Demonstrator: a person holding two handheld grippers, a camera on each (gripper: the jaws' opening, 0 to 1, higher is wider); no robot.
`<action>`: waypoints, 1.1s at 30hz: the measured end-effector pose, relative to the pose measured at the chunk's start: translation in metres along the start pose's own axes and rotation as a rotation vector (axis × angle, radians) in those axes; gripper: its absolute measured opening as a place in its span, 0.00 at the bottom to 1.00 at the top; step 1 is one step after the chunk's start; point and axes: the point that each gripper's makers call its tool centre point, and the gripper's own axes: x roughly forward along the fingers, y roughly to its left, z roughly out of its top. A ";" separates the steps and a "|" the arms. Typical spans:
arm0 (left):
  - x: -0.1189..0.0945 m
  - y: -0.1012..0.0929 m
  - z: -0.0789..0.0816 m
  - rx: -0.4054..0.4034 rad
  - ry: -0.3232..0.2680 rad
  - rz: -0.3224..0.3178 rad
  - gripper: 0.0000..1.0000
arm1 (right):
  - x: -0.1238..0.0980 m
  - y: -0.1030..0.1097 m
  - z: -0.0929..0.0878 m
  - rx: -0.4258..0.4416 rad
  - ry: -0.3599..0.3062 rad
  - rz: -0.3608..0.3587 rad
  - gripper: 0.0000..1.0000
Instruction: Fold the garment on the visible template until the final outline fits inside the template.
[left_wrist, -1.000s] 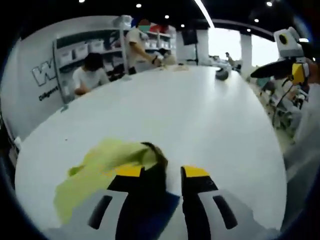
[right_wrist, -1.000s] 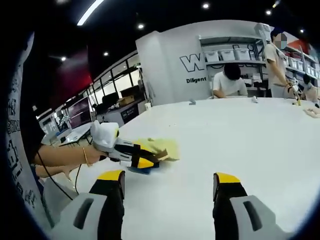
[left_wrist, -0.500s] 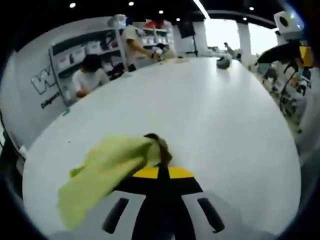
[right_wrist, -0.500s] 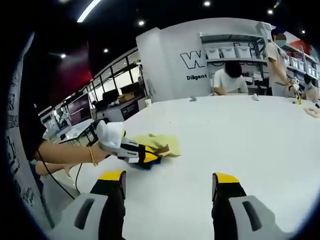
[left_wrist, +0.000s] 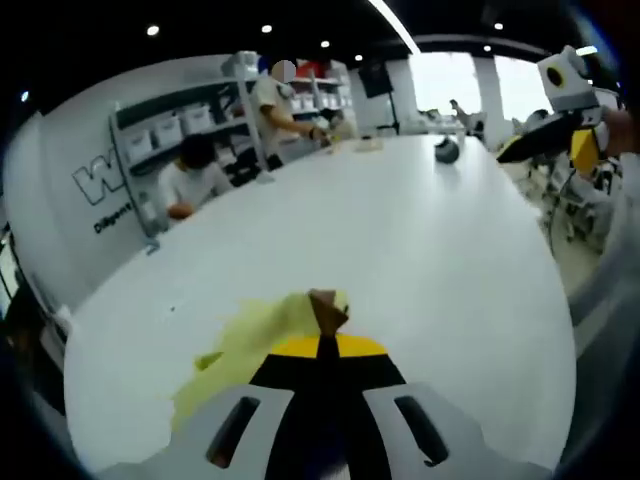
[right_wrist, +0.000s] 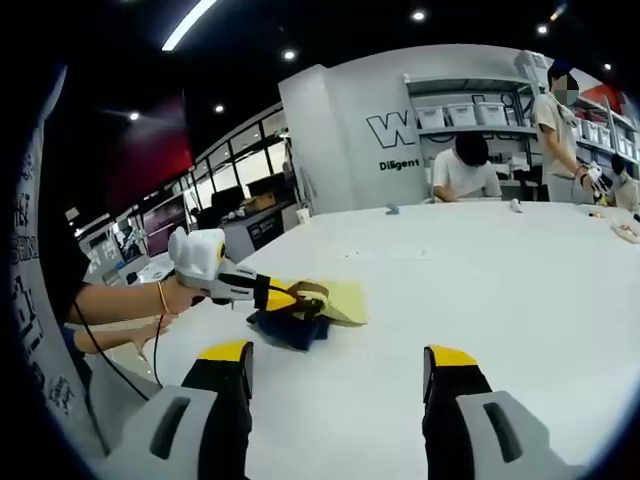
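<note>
Lifting the garment (right_wrist: 318, 300) off the table (right_wrist: 520, 290) since a second ago, your left gripper (left_wrist: 318, 340) stays clamped on it, right gripper (right_wrist: 340, 365) jaws apart, folding barely begun.

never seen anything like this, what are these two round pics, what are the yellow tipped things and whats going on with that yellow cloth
There is no robot here. A person holds a two-jaw gripper in each hand, and each gripper carries a fisheye camera looking along its jaws, so both pictures are round.

The left gripper view looks over the left gripper, whose yellow-tipped jaws are shut on a yellow garment. The right gripper view looks past the right gripper, jaws apart and holding nothing. In that view the left gripper comes in from the left, lifting one edge of the garment off a large white table. A dark blue part hangs below it. Other people work at the table's far side.
</note>
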 end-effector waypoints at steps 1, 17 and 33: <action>-0.005 0.002 0.001 0.012 0.001 0.010 0.00 | 0.000 0.000 0.000 0.000 0.001 0.002 0.67; -0.102 0.059 0.047 0.056 -0.089 0.260 0.00 | 0.022 0.028 0.010 -0.049 0.004 0.109 0.65; -0.150 0.061 0.027 -0.031 -0.077 0.353 0.00 | 0.075 0.073 0.012 -0.134 0.021 0.287 0.60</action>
